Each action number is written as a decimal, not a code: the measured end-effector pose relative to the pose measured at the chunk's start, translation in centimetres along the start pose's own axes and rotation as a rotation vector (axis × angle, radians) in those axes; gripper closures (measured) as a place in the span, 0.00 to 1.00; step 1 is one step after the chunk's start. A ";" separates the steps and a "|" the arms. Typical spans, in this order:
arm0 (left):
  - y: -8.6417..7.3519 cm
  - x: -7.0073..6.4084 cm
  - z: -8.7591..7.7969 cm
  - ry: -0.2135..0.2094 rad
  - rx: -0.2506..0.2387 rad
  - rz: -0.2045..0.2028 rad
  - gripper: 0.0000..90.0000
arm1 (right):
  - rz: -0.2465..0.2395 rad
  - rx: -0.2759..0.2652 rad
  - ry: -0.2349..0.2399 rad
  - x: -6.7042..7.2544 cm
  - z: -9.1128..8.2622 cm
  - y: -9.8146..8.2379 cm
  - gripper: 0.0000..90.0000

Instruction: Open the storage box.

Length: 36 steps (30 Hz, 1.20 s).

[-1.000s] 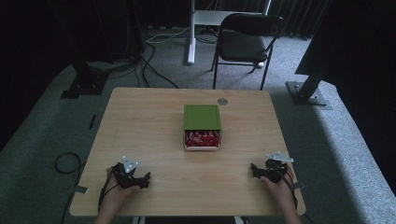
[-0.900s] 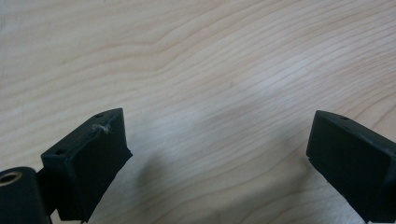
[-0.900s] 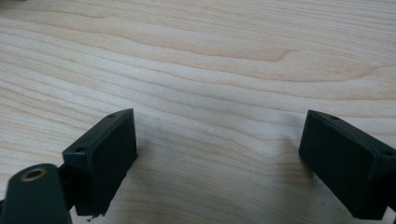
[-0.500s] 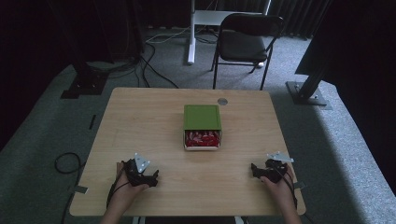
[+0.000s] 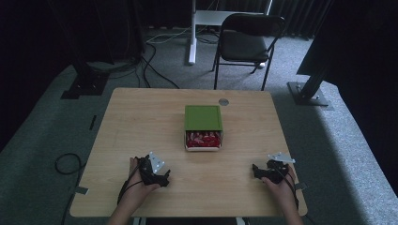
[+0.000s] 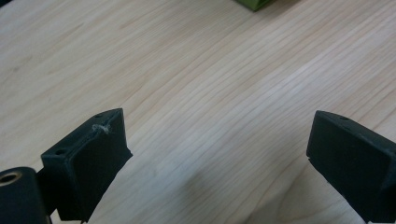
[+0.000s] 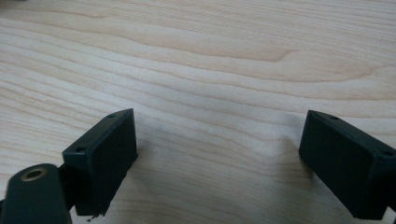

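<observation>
A wooden desk [image 5: 141,122] carries a green box [image 5: 202,126] near its middle, its green lid slid back so that red packets [image 5: 202,139] show at the near end. Beyond it, towards the far edge, sits a small grey round disc [image 5: 224,101]. The left gripper [image 5: 157,176] rests low at the desk's near left, held in a hand [image 5: 133,187]; the left gripper view shows its fingers [image 6: 88,161] spread wide apart over bare wood, grasping nothing (a green corner of the box peeks in at the top). The right gripper [image 5: 259,171] rests at the near right, fingers [image 7: 105,156] likewise released. A black folding chair [image 5: 248,40] stands behind the desk.
</observation>
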<state>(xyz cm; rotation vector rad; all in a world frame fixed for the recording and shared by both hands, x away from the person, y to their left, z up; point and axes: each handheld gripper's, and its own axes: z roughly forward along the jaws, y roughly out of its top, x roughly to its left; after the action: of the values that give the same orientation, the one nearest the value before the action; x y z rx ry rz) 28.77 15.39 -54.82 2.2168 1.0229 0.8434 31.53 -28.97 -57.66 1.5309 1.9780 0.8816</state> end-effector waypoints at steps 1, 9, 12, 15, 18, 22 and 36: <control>0.2 -0.2 0.1 -0.004 -0.004 0.002 0.07 | 0.000 0.000 0.000 0.0 0.0 0.0 0.12; 1.7 -1.4 0.6 -0.020 -0.022 0.055 0.07 | 0.001 0.000 0.000 0.0 0.0 0.0 0.12; 2.2 -1.9 0.8 -0.016 -0.029 0.080 0.07 | 0.001 0.000 0.000 0.0 0.0 0.0 0.12; 2.9 -2.4 0.9 -0.011 -0.040 0.114 0.07 | 0.001 0.000 0.000 0.0 0.0 0.0 0.12; 3.5 -3.0 1.0 -0.013 -0.058 0.142 0.07 | 0.001 0.000 0.000 0.0 0.0 0.0 0.12; 4.2 -3.6 1.2 -0.015 -0.074 0.192 0.07 | 0.002 0.000 0.000 0.0 0.0 0.0 0.12; 6.2 -6.0 1.7 0.021 -0.142 0.400 0.08 | 0.002 0.000 0.000 0.0 0.0 0.0 0.12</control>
<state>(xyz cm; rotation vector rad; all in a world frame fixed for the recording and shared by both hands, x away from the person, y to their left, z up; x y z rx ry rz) 29.71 6.79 -53.48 2.3260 0.5113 1.0742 31.52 -28.95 -57.65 1.5332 1.9770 0.8819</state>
